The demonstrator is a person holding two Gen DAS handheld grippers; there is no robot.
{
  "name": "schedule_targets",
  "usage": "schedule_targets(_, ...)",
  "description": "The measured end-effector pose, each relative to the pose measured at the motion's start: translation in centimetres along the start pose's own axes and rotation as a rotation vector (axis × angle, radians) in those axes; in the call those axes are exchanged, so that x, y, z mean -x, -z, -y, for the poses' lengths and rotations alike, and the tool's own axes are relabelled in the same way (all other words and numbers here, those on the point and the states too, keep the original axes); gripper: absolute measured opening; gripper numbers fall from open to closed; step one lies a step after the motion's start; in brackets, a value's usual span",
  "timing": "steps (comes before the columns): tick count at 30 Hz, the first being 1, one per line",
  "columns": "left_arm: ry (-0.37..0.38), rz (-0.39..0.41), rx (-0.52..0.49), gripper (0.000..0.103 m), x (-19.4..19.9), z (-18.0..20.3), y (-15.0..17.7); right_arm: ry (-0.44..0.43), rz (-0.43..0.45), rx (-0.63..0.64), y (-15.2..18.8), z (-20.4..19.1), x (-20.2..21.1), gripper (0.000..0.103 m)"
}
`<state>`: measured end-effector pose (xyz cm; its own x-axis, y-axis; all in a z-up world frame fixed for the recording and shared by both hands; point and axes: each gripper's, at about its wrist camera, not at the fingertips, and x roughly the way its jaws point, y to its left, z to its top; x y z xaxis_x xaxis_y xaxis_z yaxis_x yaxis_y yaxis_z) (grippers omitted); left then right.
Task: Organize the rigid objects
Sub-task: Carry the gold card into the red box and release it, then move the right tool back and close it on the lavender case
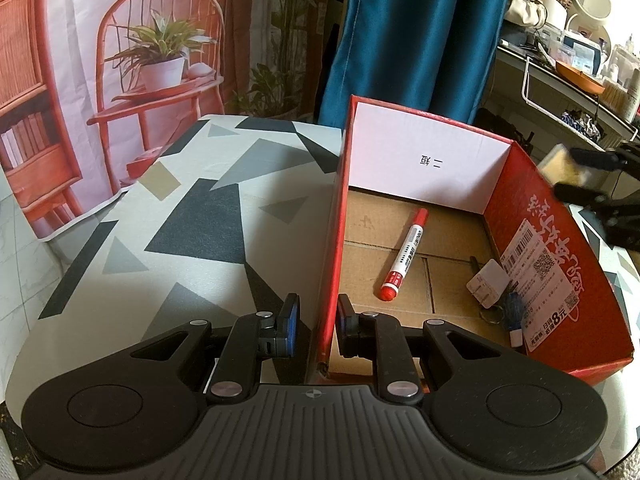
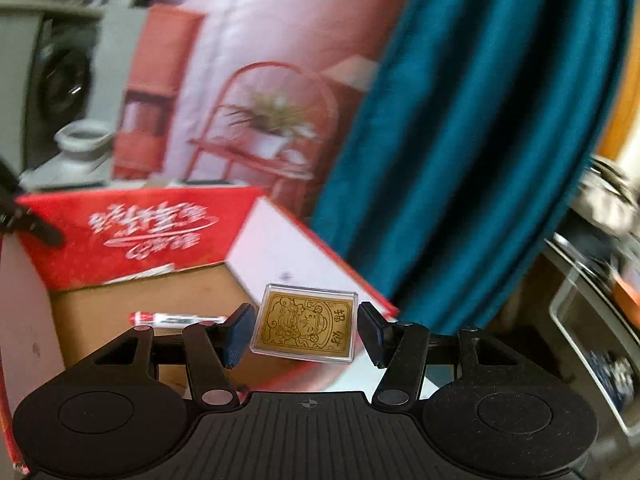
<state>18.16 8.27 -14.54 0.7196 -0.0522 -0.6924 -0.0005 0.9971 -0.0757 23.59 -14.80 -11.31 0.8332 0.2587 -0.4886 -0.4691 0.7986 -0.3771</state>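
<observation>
Closest to the left wrist camera, the left gripper straddles the near-left wall of the red cardboard box, fingers narrowly spread with one pad on each side; whether they pinch the wall I cannot tell. Ahead and right of it, inside the box, lie a red marker and a white key tag. In the right wrist view, the right gripper is tilted, jaws spread, with a gold card in a clear case between them above the box's corner; its edges show gaps to both pads.

Red box wall splits left tongs; box floor beyond mostly bare.
</observation>
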Motion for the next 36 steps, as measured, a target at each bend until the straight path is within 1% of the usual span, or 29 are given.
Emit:
schedule_targets(3, -0.001, -0.001, -0.001, 0.021, -0.1, 0.0, 0.0, -0.033, -0.03, 0.039, -0.4, -0.9, -1.4, 0.053)
schedule_targets(9, -0.002, -0.001, -0.003, 0.021, -0.1, 0.0, 0.0, -0.059, -0.072, 0.024, 0.1, -1.1, -2.5, 0.053)
schedule_targets(12, -0.002, -0.003, -0.001, 0.021, -0.1, 0.1, 0.0, -0.06, -0.081, 0.013, 0.7, -1.2, -2.5, 0.053)
schedule_targets(14, -0.003, -0.003, -0.003, 0.021, -0.1, 0.1, 0.0, -0.055, -0.068, -0.003, 1.0, -1.1, -2.0, 0.056)
schedule_targets(15, -0.004, -0.004, -0.003, 0.021, -0.1, 0.1, 0.0, -0.053, -0.064, -0.01, 1.1, -1.0, -1.9, 0.062)
schedule_targets(16, -0.004, -0.005, -0.002, 0.021, -0.1, 0.1, 0.0, -0.05, -0.061, -0.019, 1.2, -1.0, -1.7, 0.065)
schedule_targets(18, -0.005, -0.006, -0.002, 0.021, -0.1, 0.1, 0.0, -0.045, -0.049, -0.033, 1.4, -0.8, -1.3, 0.066)
schedule_targets(19, -0.005, -0.006, -0.002, 0.021, -0.1, 0.1, 0.0, -0.04, -0.047, -0.044, 1.5, -0.6, -0.9, 0.07)
schedule_targets(20, -0.005, -0.007, -0.002, 0.021, -0.1, 0.1, 0.0, -0.034, -0.044, -0.064, 1.6, -0.3, -0.6, 0.072)
schedule_targets(22, -0.007, -0.007, -0.002, 0.021, -0.2, 0.1, 0.0, -0.022, -0.014, -0.156, 1.8, 1.0, 0.4, 0.081)
schedule_targets(25, -0.009, -0.007, -0.002, 0.021, -0.2, 0.1, 0.0, 0.023, 0.032, -0.306, 2.6, 3.3, 2.0, 0.082)
schedule_targets(28, -0.011, -0.008, -0.003, 0.021, -0.1, 0.2, 0.0, 0.093, 0.055, -0.448, 4.3, 5.7, 3.3, 0.083)
schedule_targets(32, -0.011, -0.008, -0.003, 0.021, -0.2, 0.2, 0.0, 0.203, 0.039, -0.611, 7.9, 8.2, 4.5, 0.083)
schedule_targets(34, -0.011, -0.008, -0.003, 0.021, -0.2, 0.2, 0.0, 0.244, 0.019, -0.656, 9.8, 8.7, 5.0, 0.084)
schedule_targets(35, -0.011, -0.008, -0.003, 0.021, -0.2, 0.2, 0.0, 0.258, 0.007, -0.667, 10.7, 8.7, 5.1, 0.084)
schedule_targets(36, -0.012, -0.008, -0.003, 0.021, -0.2, 0.2, 0.0, 0.27, -0.007, -0.674, 11.4, 8.6, 5.1, 0.09)
